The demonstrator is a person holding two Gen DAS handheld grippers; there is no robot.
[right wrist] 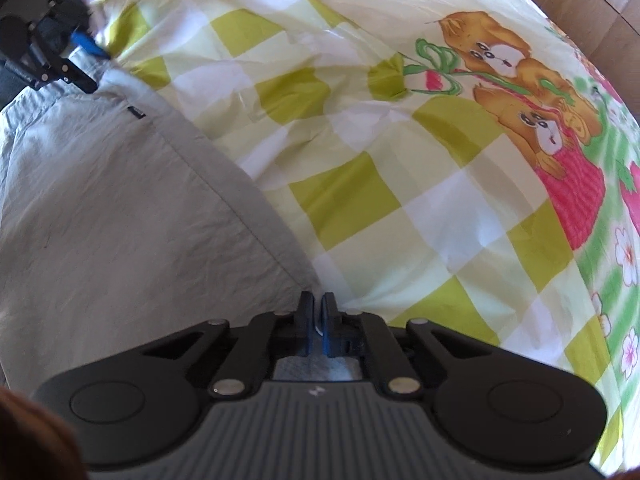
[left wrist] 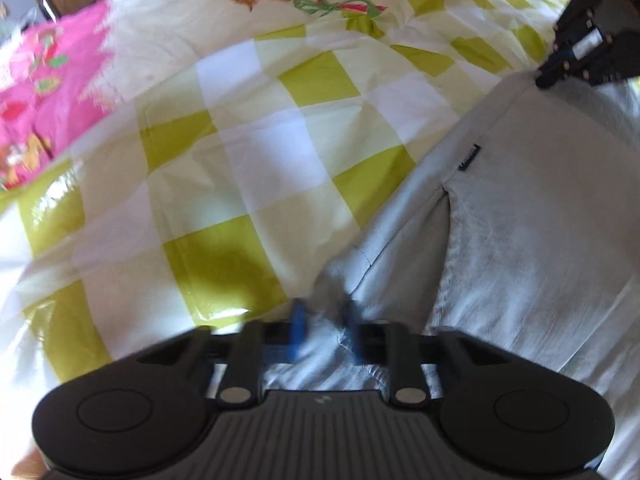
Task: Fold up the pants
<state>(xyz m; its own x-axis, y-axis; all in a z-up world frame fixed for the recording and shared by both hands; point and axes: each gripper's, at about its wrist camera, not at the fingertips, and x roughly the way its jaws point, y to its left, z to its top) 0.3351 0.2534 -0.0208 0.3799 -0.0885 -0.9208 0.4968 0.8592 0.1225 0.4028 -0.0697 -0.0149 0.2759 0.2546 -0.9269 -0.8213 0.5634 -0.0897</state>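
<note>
A big bed sheet [left wrist: 248, 128] with green, white and pale yellow squares lies spread out, a bit wrinkled. It has drawings of brown bears [right wrist: 516, 80] with green ribbons, a pink patch [left wrist: 36, 92] and pink flowers [right wrist: 628, 256]. Past its far edge stands brown cardboard [right wrist: 592, 4].

Glossy bedsheet [left wrist: 248, 152], yellow-green and white checks, spreads ahead of and beside gripper, creased, sunlit with bright glare patches. Cartoon animal print [right wrist: 516, 80] and pink floral border [left wrist: 36, 80] further ahead. Brown cardboard-like surface [right wrist: 592, 4] beyond sheet edge.
</note>
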